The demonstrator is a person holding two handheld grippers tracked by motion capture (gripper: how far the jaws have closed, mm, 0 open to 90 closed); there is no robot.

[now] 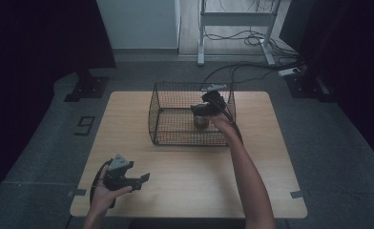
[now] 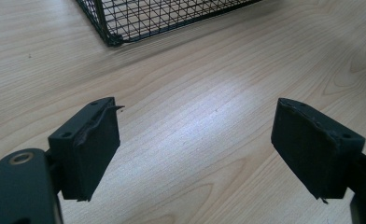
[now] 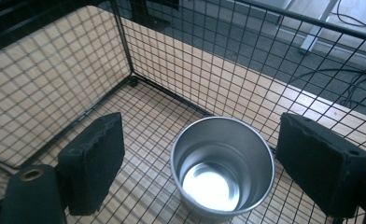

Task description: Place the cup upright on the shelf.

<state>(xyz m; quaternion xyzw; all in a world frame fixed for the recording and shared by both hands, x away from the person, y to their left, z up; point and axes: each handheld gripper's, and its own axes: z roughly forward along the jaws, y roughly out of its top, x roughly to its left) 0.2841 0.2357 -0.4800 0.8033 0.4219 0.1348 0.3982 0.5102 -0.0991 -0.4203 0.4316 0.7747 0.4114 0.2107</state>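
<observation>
A: Right gripper (image 3: 200,163) is over the wire basket (image 1: 175,138), looking down into it. A metal cup (image 3: 222,168) stands upright on the basket floor, between its fingers (image 3: 93,163) but lower down.

B: Gripped?

A: No. There is a gap on both sides of the cup and the pads touch nothing. The fingers are partly open, a bit wider than the cup, and hold nothing.

B: And the left?

A: Left gripper (image 2: 195,154) hangs low over the bare bench (image 2: 204,93), fingers spread wide and empty. A basket corner sits ahead of them, well apart. In the high view it's at the near left of the bench (image 1: 128,175), far from the cup (image 1: 202,121).

B: So how far along?

A: My read is that the cup is already in the basket, upright, near the wall on the right hand's side. That looks like a placing job basically done: cup down and let go. What's left is getting the right hand up and out of the basket. It could also be a pick about to start, since the fingers bracket the cup; I can't tell which from this.

B: Anything else in the basket?

A: Nothing else seen on its floor near the fingers.
</observation>
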